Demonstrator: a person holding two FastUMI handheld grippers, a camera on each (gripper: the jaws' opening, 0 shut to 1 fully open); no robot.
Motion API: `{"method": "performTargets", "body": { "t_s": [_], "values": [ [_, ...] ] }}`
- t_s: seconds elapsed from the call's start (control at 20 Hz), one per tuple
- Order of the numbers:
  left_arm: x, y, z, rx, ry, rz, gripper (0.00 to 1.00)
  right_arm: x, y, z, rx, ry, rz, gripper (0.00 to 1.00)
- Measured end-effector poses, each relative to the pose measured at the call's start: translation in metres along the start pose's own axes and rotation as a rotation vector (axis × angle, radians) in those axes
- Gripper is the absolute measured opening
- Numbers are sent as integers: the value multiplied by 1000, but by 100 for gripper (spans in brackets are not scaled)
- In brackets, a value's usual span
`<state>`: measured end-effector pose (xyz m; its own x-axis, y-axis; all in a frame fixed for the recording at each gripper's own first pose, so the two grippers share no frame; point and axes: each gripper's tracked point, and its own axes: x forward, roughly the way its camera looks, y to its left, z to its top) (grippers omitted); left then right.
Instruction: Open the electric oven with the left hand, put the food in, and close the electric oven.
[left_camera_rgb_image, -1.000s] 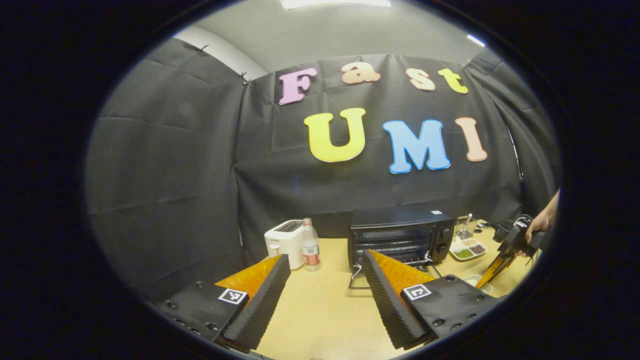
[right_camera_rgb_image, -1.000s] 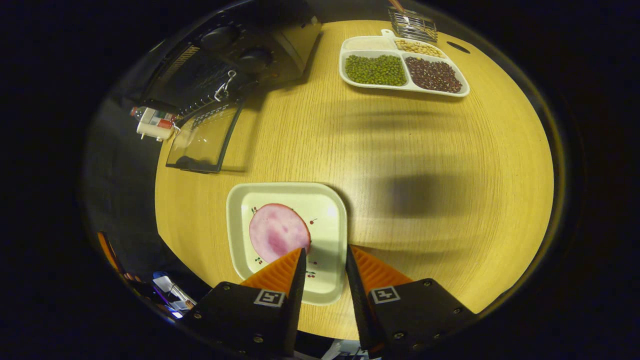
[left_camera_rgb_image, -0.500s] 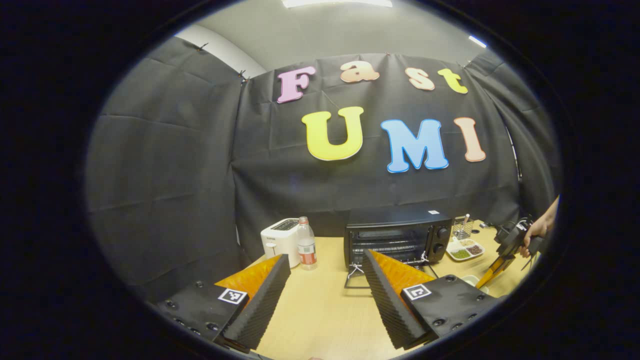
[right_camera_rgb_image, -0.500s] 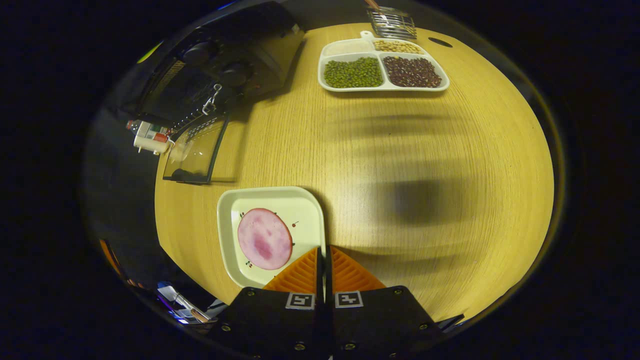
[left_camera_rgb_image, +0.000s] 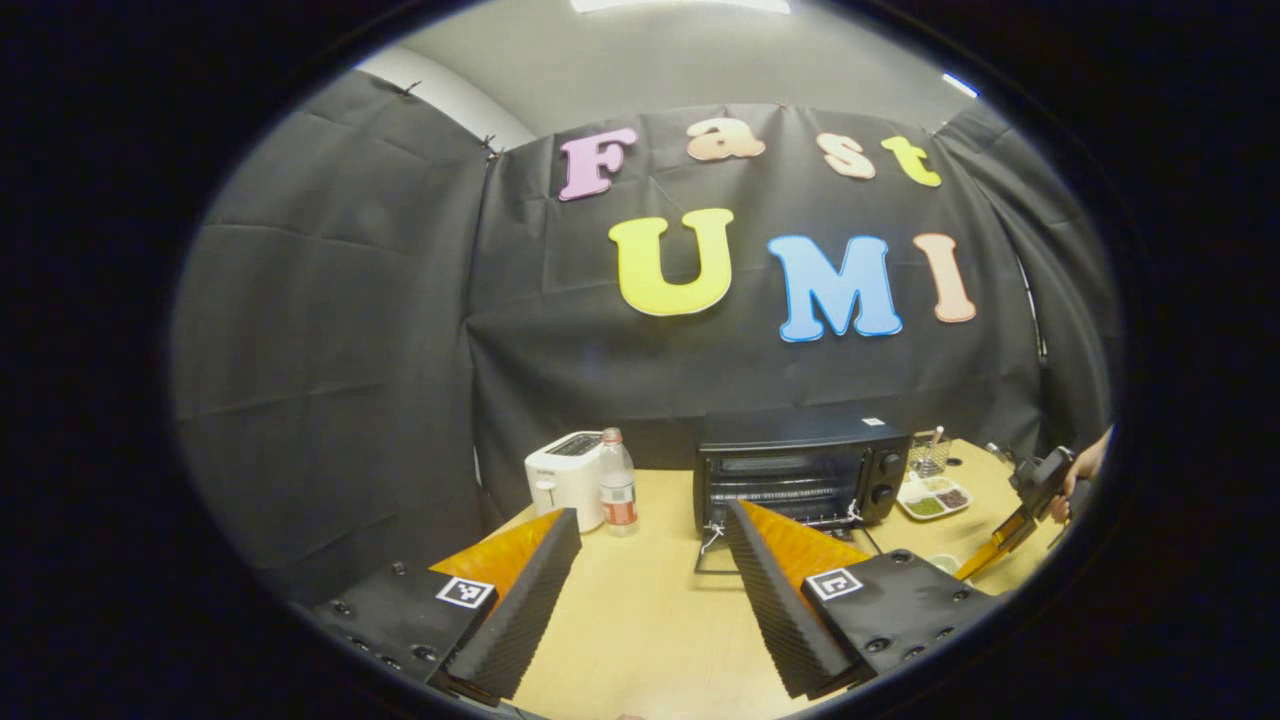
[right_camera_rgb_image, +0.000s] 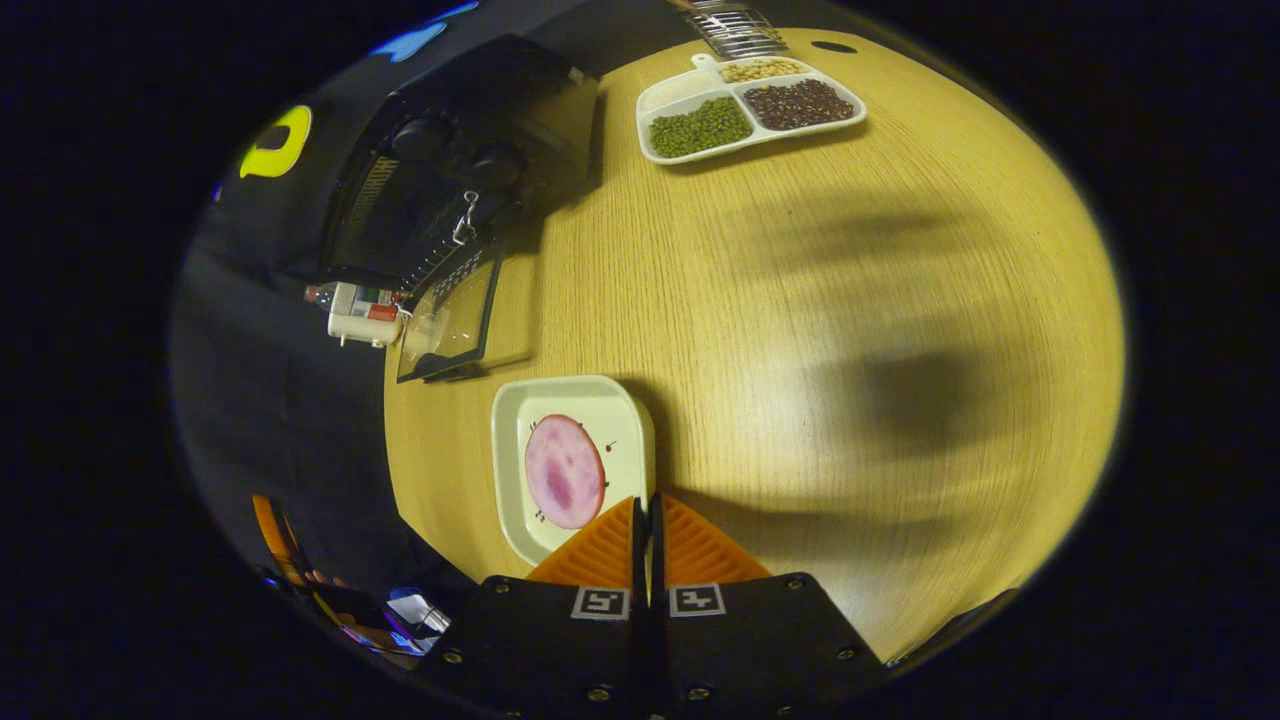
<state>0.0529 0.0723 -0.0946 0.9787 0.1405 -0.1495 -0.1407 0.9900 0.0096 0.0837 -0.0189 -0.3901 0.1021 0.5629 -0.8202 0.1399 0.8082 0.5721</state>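
Wooden table (right_camera_rgb_image: 800, 330) held the electric oven (right_camera_rgb_image: 450, 170), its door (right_camera_rgb_image: 450, 310) folded down open. Right gripper (right_camera_rgb_image: 645, 515) was clamped on the rim of the plate (right_camera_rgb_image: 575, 400) carrying the ham slice (right_camera_rgb_image: 565, 470); left gripper (left_camera_rgb_image: 650, 560) waited, fingers apart. Keeping the plate level while carrying seemed wise.

Matt wood-grain table (right_camera_rgb_image: 800, 300), glossy plate (right_camera_rgb_image: 520, 420)

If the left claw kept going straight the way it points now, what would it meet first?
Most likely the open electric oven: its lowered door lies on the table just beyond the left claw, slightly right of centre. Depth is hard to judge in this fisheye view.
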Motion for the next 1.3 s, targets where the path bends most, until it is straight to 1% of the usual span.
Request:
{"method": "performTargets", "body": {
  "t_s": [0.1, 0.25, 0.45, 0.5, 0.75, 0.9, 1.0, 1.05, 1.15, 1.3],
  "values": [
    [2, -2, 1, 4, -1, -6, 97, -3, 7, -4, 15, -5, 29, 0],
    [3, -7, 4, 3, -6, -20, 97, -10, 28, -5, 68, -21, 115, 0],
    [6, -14, 6, 15, -17, -33, 97, -20, 53, 7, 121, -65, 173, 0],
    [7, -13, 8, 16, -20, -34, 100, -24, 60, 11, 131, -83, 185, 0],
    [19, -10, 8, 8, -32, -34, 100, -37, 94, 52, 182, -205, 194, 0],
    [30, -4, 3, -15, -25, -30, 100, -38, 116, 77, 213, -268, 201, 0],
    [37, 2, 1, -22, -22, -26, 100, -32, 129, 93, 243, -298, 206, 1],
    [41, 4, 0, -23, -19, -25, 97, -28, 134, 99, 254, -303, 204, 1],
    [49, 12, -3, -26, -17, -21, 97, -16, 145, 109, 270, -314, 187, 0],
    [59, 26, -9, -32, -6, -9, 97, 1, 164, 124, 303, -325, 193, 0]
  ]
}}
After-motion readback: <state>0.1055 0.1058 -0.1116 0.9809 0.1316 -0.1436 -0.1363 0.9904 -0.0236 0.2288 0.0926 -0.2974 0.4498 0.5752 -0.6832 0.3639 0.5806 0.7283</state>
